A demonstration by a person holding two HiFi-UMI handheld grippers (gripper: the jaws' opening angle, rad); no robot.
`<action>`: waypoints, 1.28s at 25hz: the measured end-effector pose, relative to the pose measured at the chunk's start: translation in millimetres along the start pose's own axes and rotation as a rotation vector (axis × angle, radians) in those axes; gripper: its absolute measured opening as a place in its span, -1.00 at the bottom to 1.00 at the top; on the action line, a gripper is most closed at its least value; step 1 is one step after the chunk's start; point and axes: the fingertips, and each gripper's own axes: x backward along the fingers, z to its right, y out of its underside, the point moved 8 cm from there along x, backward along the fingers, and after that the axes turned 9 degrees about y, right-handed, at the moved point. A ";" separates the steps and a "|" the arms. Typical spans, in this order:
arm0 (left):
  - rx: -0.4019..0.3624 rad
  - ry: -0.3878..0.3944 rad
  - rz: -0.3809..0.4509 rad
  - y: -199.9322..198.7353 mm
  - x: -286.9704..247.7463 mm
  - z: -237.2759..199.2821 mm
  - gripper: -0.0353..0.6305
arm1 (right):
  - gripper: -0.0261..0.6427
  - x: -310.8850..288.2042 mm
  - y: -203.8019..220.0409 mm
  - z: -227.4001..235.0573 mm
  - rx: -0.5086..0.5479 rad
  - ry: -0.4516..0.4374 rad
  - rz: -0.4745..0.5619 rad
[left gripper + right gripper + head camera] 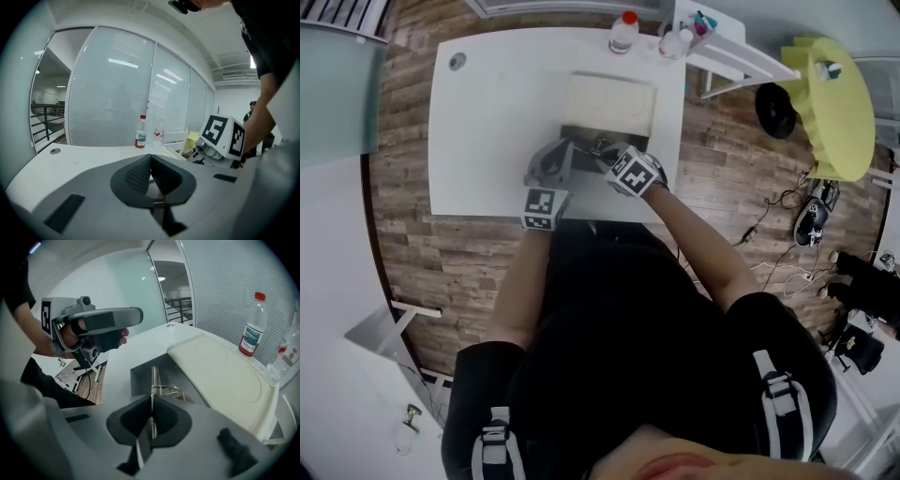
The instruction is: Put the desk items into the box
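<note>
On the white desk (497, 122) stands a box with a grey inside (592, 137) and a cream lid (611, 99) laid back behind it. My right gripper (602, 152) is at the box's front edge, shut on a thin metal clip-like item (154, 380) that sticks out over the grey inside (140, 373). The item's wire loops show beyond the jaws (151, 401). Just left of the box, my left gripper (563, 152) hovers with its pads (140, 173) together and nothing between them. It shows raised in the right gripper view (105, 322).
Two plastic bottles (623, 33) (673, 42) stand at the desk's far edge beside a white rack (731, 52). A round cable hole (457, 61) sits at the far left corner. A yellow chair (834, 103) and cables (778, 206) are on the floor to the right.
</note>
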 end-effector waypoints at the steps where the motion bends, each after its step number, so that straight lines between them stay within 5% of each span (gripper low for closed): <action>1: 0.001 0.003 0.001 0.1 -0.6 -1.0 -0.86 | -0.87 -2.7 0.0 -0.1 0.000 -0.005 -0.009; 15: 0.008 0.044 -0.006 0.4 6.8 -8.7 -0.86 | -0.84 -25.3 -4.4 3.5 -0.008 -0.015 -0.114; 18: 0.006 0.051 -0.002 -1.1 7.3 -10.3 -0.86 | -0.53 -25.5 -4.6 8.7 -0.021 0.011 -0.128; 32: -0.035 0.127 0.011 -21.7 12.6 -6.6 -0.86 | -0.43 16.1 -8.6 13.0 -0.086 0.156 -0.063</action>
